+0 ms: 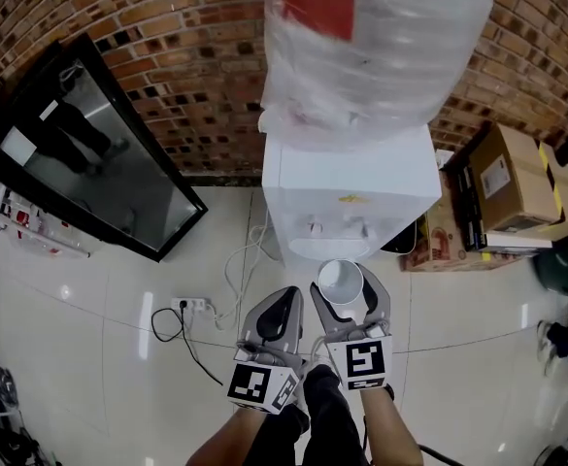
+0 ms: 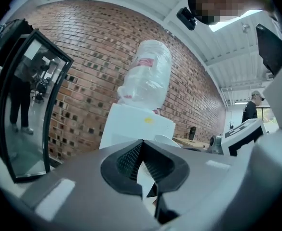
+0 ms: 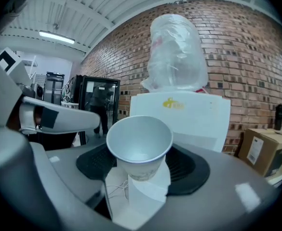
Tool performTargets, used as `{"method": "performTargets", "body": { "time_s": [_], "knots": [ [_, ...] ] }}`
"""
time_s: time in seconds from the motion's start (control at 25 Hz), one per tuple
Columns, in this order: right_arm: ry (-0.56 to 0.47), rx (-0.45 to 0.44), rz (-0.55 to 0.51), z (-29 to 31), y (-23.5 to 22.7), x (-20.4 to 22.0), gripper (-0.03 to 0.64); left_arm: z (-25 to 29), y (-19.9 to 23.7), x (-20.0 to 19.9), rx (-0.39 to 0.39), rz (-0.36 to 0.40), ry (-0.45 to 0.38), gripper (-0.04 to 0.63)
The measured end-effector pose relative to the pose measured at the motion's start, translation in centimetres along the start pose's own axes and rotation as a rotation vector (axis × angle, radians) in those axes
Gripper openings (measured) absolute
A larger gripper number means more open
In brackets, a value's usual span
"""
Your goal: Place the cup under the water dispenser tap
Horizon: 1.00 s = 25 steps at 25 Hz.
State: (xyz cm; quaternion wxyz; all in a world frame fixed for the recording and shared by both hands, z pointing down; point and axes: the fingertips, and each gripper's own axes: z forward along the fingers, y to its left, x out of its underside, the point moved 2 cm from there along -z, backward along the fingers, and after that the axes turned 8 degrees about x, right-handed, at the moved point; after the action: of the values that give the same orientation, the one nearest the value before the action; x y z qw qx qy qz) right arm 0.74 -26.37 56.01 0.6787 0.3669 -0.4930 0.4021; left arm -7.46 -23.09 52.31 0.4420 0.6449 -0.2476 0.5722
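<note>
The cup (image 3: 140, 143) is upright and empty, held low on its wall between the fingers (image 3: 186, 167) of the right gripper (image 1: 346, 297). In the head view it sits at 6 o'clock from the water dispenser (image 1: 351, 178), just short of the drip tray (image 1: 324, 250) and not yet under a tap.

The left gripper (image 2: 141, 146) is at 9 o'clock from the right one, with its fingers closed on nothing.

**What could go wrong**
- The cup looks like thin paper, so a tighter squeeze would likely dent or fold its wall.
- The hold is near the base. A knock on the rim from a tap or the recess above the tray could lever the cup over or out of the fingers.
- The cup could end up between the taps rather than under one (they sit close together at 11 and 1 o'clock from the cup).
- If the cup is let go half on the tray's edge, it would probably tip.
- The idle left gripper is close enough to nudge the cup if it drifts toward 3 o'clock.

**Counts**
- 1 cup
- 1 dispenser
- 1 wrapped bottle (image 1: 381, 37) on top of the dispenser
- 2 taps (image 1: 315, 227), as far as I can tell at this size
- 1 tray
- 2 grippers
- 1 power strip (image 1: 192, 306) on the floor, at 9 o'clock from the left gripper
</note>
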Motion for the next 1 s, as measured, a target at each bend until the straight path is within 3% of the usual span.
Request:
{"method": "performTargets", "body": {
  "time_s": [0.56,1.0],
  "knots": [
    [0.088,-0.089,0.013,10.8,0.5,12.1,0.327,2.0,3.6,10.7,-0.024,-0.007,0.069,-0.008],
    [0.157,-0.127,-0.028,15.3,1.4,16.7,0.327,2.5,6.3,13.9,-0.054,-0.028,0.052,-0.008]
  ]
}}
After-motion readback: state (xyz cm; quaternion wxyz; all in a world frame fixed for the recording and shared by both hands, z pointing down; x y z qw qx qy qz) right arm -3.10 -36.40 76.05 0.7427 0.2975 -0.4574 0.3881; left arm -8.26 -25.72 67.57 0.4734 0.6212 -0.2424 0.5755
